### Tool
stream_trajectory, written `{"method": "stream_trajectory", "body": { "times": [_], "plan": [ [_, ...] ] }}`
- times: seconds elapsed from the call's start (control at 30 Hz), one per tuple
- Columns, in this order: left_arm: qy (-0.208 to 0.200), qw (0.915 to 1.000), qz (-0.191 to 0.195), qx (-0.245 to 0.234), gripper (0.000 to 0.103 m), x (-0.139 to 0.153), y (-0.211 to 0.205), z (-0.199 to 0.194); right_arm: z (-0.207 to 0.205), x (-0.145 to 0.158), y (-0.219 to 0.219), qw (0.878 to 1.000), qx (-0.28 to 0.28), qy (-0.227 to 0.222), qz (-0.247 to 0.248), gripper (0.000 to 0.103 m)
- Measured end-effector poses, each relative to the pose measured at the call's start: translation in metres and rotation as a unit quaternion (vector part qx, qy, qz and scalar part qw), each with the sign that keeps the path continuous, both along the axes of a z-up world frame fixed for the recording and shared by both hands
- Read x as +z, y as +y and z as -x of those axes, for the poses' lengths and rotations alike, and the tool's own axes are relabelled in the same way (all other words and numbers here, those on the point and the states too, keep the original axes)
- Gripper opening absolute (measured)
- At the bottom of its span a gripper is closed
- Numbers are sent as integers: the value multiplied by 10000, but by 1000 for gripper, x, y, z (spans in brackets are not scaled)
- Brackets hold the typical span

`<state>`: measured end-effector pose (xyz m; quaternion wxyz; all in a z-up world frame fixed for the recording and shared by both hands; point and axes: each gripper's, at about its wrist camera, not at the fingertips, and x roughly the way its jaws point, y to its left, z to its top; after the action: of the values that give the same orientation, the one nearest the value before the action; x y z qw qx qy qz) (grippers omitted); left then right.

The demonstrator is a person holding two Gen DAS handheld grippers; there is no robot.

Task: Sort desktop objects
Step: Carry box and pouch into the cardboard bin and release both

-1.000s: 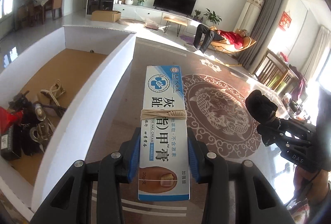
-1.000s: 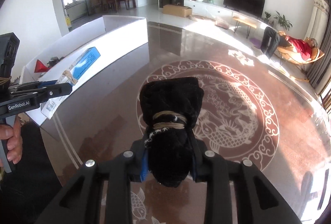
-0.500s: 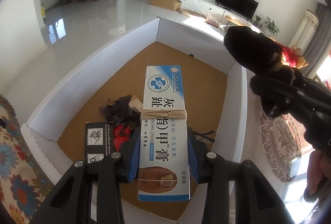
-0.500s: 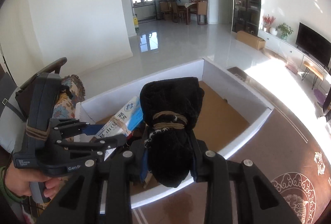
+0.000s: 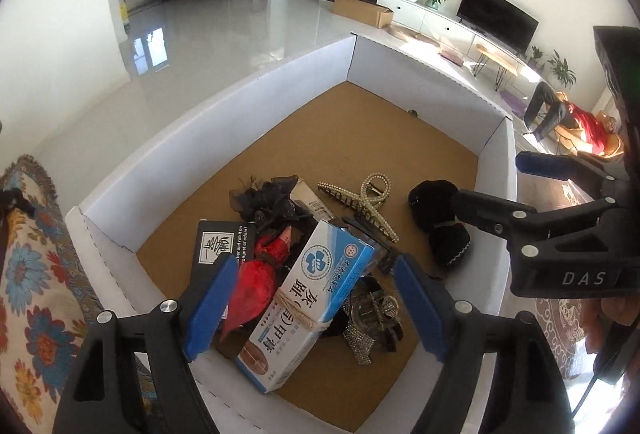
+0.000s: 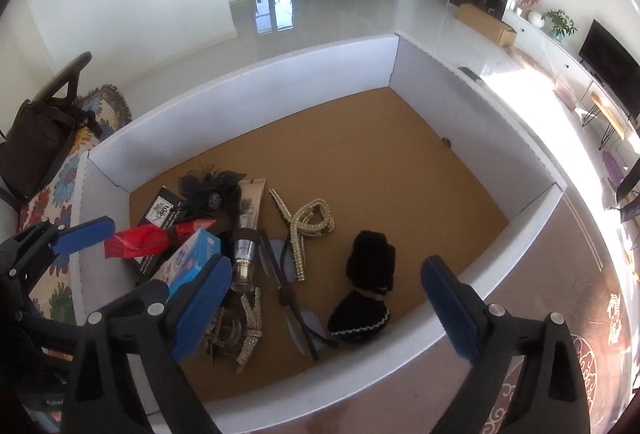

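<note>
A white-walled box (image 5: 288,101) with a brown floor holds the sorted items. The blue-and-white nail cream box (image 5: 308,310) lies on the pile inside it, below my open left gripper (image 5: 316,308), and shows in the right wrist view (image 6: 192,254). The black fabric bundle (image 6: 370,292) lies on the box floor below my open right gripper (image 6: 326,310) and shows in the left wrist view (image 5: 440,230). Both grippers are empty and hover over the near end of the box (image 6: 280,89).
In the box lie a red packet (image 5: 260,274), a black card box (image 5: 222,248), a black flower clip (image 5: 272,199), a pearl hair claw (image 5: 366,203), a rhinestone clip (image 6: 240,330) and a tube (image 6: 248,226). A floral cloth (image 5: 28,274) lies left of the box.
Both grippers have opened. The nail cream box dropped from the left gripper onto the pile, and the black bundle dropped from the right gripper onto the box floor.
</note>
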<state>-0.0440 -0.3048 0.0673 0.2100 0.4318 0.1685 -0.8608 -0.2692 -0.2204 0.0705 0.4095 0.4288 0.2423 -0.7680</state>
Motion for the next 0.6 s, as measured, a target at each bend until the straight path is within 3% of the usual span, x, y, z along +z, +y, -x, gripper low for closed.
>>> {"method": "stream_trajectory", "body": {
  "times": [0.03,0.1,0.2,0.33,0.6],
  "plan": [
    [-35,10000,13,-19,92,2,3,-1,-4,8,1,10000,-2,98,-10,102],
    [-223,9996,159,-86,97,4,9,2,-9,21,10,9998,-31,167,-83,103],
    [-276,9985,459,-89,97,16,18,-3,-9,39,18,9995,-83,209,-206,103],
    [-123,9986,469,232,97,37,24,-14,-4,58,34,9997,-170,133,60,103],
    [20,9956,749,559,97,69,35,-22,4,59,43,9995,-270,9,139,103]
  ]
}}
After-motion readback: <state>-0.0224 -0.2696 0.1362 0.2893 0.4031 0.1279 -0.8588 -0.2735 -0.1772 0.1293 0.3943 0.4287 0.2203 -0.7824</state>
